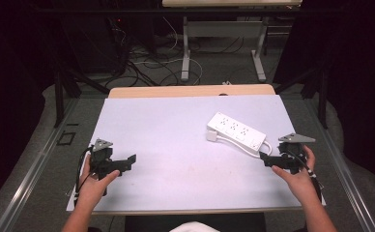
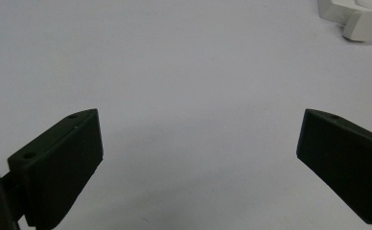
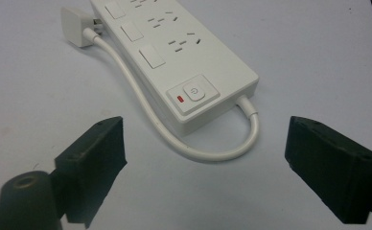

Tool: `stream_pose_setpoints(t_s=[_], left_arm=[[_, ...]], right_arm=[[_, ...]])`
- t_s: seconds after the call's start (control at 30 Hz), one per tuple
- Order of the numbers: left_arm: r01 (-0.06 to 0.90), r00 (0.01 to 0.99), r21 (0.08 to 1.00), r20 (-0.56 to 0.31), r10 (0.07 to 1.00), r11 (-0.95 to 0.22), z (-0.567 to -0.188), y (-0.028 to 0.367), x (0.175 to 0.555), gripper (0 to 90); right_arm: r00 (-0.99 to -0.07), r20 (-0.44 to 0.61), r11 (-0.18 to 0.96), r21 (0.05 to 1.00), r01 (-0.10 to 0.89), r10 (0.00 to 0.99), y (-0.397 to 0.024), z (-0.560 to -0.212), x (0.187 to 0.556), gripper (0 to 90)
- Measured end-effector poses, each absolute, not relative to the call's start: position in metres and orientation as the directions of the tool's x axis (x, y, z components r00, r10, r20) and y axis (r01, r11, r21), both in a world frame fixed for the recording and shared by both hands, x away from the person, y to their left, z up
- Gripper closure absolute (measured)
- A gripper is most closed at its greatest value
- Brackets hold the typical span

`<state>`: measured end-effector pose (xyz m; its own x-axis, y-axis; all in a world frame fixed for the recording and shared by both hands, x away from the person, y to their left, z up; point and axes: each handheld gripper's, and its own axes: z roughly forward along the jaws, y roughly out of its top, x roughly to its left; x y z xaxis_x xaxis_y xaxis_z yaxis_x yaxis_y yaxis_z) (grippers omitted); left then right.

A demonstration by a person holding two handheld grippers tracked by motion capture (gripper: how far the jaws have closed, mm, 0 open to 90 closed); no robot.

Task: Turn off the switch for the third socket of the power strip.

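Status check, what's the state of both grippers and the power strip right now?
Left gripper open. Right gripper open, facing the power strip. Its cord loops between.

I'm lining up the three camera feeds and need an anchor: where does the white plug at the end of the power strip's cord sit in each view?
High view: the plug lies right of centre, against the power strip's near-left end.
Left gripper view: top right corner.
Right gripper view: top left, beside the strip.
Shared landmark: the white power strip.
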<state>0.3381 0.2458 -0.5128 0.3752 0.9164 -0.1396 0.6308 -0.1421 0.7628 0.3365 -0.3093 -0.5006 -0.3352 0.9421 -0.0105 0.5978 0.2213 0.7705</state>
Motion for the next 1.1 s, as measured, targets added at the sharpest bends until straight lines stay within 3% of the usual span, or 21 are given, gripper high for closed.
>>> stream_pose_setpoints(t_s=[0.47,1.1], left_arm=[[0.637,0.378,0.756,-0.136,0.916,-0.151,-0.513,0.245,0.337,2.6],[0.636,0.377,0.756,-0.132,0.917,-0.153,-0.513,0.245,0.337,3.2]], right_arm=[[-0.407,-0.010,0.283,0.736,0.615,0.913,-0.304,-0.490,0.349,24.5],[-0.464,0.015,0.318,0.709,0.630,0.886,-0.294,-0.472,0.367,29.5]])
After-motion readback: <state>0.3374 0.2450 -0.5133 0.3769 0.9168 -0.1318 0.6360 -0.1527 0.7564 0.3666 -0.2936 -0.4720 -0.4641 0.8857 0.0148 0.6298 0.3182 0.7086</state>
